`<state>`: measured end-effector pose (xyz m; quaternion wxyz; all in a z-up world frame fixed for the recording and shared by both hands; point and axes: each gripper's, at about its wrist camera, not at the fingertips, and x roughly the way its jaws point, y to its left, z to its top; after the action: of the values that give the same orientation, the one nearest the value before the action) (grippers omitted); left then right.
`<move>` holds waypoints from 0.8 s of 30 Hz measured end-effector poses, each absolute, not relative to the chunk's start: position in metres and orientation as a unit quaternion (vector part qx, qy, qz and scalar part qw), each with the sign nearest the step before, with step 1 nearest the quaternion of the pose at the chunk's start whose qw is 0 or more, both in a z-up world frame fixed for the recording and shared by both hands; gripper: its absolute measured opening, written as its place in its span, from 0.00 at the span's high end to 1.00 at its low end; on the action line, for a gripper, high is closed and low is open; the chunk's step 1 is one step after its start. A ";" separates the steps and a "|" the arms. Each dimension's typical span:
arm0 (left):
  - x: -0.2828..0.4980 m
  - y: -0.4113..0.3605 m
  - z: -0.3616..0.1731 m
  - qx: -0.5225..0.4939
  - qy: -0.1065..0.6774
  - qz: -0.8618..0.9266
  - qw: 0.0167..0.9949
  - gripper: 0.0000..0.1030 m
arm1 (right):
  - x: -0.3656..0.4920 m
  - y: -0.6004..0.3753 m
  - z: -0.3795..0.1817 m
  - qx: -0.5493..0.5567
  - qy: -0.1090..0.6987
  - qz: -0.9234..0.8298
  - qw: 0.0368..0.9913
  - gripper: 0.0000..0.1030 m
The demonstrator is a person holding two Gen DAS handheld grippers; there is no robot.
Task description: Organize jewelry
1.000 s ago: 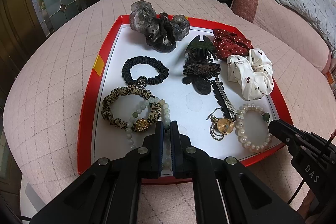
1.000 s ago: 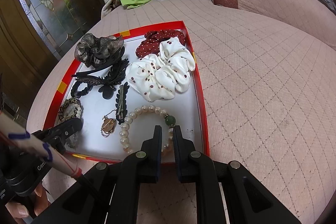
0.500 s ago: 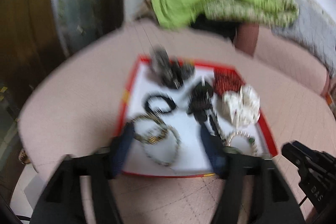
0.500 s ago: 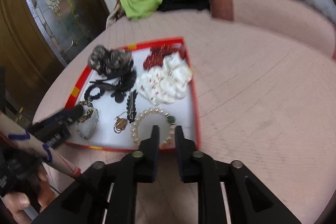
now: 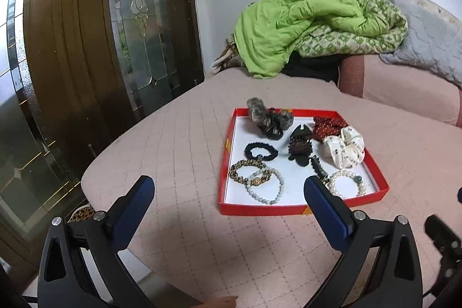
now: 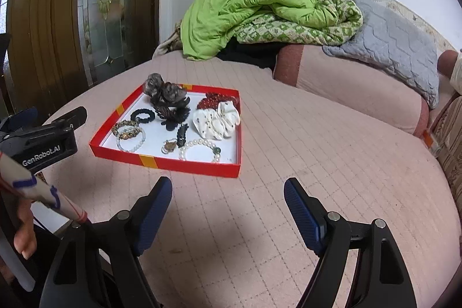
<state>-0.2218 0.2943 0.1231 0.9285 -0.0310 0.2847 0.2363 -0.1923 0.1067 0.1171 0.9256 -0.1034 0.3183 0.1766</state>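
The left gripper (image 5: 229, 194) has its jaws opening and already spread wide, with nothing between the blue pads (image 5: 134, 214); only the pink quilted bedspread (image 5: 179, 152) shows in the gap. Beyond it, slightly to the right, sits the red tray (image 5: 228, 147) with its white floor, apart from the fingertips, though the right finger overlaps the tray's near right corner in this view.

At the tray's near left lies the pale bead bracelet (image 5: 267, 186), touching the leopard-print hair tie (image 5: 245, 170) just behind it. Farther back is the black scrunchie (image 5: 261, 150), and at the far edge the grey gauze scrunchie (image 5: 265, 114). In the middle is a dark claw clip (image 5: 300, 144); to the right, the white spotted scrunchie (image 5: 345, 149) with the red dotted scrunchie (image 5: 327, 126) behind it. The pearl bracelet (image 5: 346, 183) lies at the near right corner.

The right gripper (image 6: 228, 205) is also opening, its jaws wide and empty above the bedspread. The tray (image 6: 184, 165) lies beyond it and to the left, well clear of both fingers. The pearl bracelet (image 6: 200, 150) is nearest to this gripper, with a small gold pendant (image 6: 169, 146) just left of it. At the left edge the other gripper's body reaches in, with a hand (image 6: 24, 235) below it.

A green quilt (image 6: 245, 10) is piled at the far end of the bed.
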 end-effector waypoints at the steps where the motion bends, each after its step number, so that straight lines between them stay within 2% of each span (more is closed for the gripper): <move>1: -0.223 0.295 0.123 -0.036 0.285 0.234 0.929 0.00 | -0.193 0.106 0.118 -0.100 0.318 0.178 0.926 0.19; 24: -0.223 0.300 0.118 -0.049 0.291 0.236 0.926 0.00 | -0.195 0.114 0.114 -0.111 0.323 0.188 0.921 0.19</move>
<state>-0.2226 0.3004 0.1181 0.9258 -0.0490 0.2914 0.2357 -0.1951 0.1137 0.1139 0.9209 -0.1110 0.3232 0.1875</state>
